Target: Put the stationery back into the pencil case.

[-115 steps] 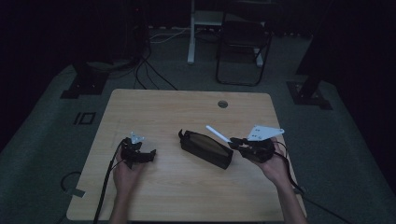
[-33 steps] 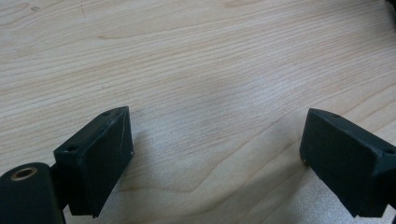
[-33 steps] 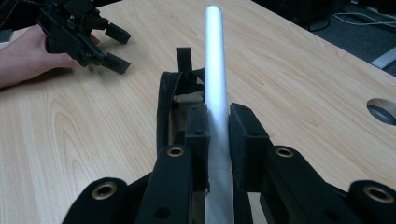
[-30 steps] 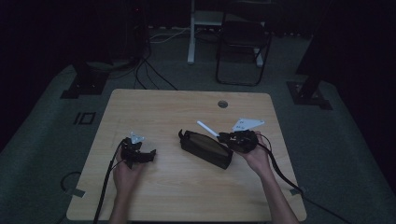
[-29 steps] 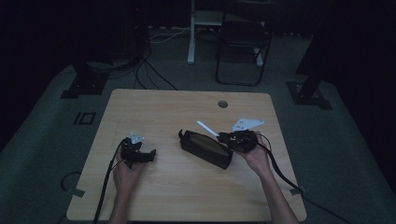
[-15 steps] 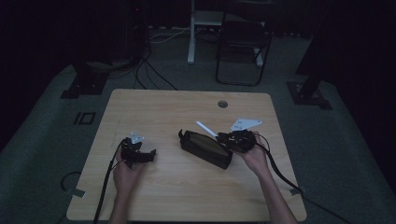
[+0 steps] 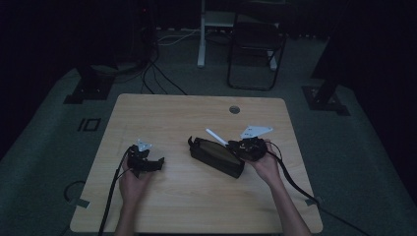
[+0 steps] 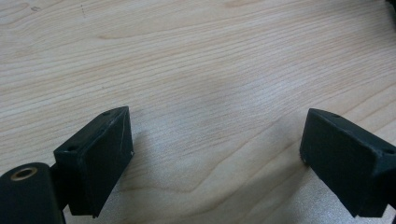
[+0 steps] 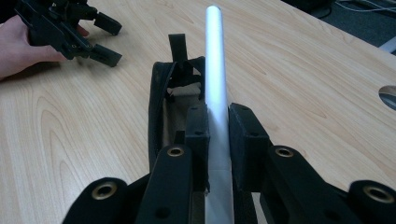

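Observation:
A black zip pouch (image 7: 216, 156) lies open in the middle of the wooden table (image 7: 196, 113), and its open slit shows in the right gripper view (image 9: 161, 107). My right gripper (image 7: 237, 146) is shut on a white stick (image 7: 216, 136), which points up and to the left over the pouch's far side. In the right gripper view the stick (image 9: 215, 70) runs between the pads (image 9: 198, 126) and out over the pouch opening. My left gripper (image 7: 156, 165) rests on the table to the left of the pouch, jaws open and empty (image 8: 215, 149).
A round cable hole (image 7: 234, 109) sits near the table's far edge. A chair (image 7: 255, 44) and floor cables (image 7: 162, 78) lie beyond the table. In the right gripper view the other hand (image 9: 18, 44) holds the left gripper (image 9: 105, 39) at the far left.
My right gripper has carried the white stick leftward, from right of the pouch to over its right end. The left gripper has stayed put.

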Available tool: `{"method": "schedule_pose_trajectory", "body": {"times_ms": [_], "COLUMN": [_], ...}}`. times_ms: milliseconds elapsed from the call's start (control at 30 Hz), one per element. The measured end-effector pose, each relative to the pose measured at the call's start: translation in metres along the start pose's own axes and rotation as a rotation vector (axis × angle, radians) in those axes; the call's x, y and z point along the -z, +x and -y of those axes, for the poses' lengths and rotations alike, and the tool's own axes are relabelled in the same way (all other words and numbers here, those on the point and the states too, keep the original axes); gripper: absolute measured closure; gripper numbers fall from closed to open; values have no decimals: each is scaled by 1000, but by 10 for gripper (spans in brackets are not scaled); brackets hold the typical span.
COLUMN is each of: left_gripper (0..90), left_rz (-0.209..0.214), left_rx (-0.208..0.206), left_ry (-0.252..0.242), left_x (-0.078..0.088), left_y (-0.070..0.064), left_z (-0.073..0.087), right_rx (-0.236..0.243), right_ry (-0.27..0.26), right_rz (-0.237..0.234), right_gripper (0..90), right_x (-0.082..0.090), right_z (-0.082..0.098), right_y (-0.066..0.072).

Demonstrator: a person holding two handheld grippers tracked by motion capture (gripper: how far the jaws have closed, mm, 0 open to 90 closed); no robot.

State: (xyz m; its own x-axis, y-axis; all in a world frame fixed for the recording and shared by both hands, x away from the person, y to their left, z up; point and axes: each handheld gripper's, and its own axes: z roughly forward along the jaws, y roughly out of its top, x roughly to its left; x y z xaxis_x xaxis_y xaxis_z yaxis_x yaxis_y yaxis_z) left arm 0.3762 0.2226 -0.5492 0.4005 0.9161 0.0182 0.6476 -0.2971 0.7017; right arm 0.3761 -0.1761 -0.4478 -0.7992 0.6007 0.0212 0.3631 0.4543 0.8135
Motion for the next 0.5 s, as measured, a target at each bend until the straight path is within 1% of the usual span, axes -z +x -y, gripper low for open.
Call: {"method": "schedule_pose_trajectory", "body": {"times_ms": [500], "left_gripper": [98], "left_rz": [0], "left_rx": [-2], "left_ry": [1], "left_x": [0], "left_y": [0], "left_z": [0], "right_rx": [-2], "right_ry": [18], "right_rz": [6], "right_gripper": [789], "right_x": [-8], "right_z": [2], "right_y": [1]}}
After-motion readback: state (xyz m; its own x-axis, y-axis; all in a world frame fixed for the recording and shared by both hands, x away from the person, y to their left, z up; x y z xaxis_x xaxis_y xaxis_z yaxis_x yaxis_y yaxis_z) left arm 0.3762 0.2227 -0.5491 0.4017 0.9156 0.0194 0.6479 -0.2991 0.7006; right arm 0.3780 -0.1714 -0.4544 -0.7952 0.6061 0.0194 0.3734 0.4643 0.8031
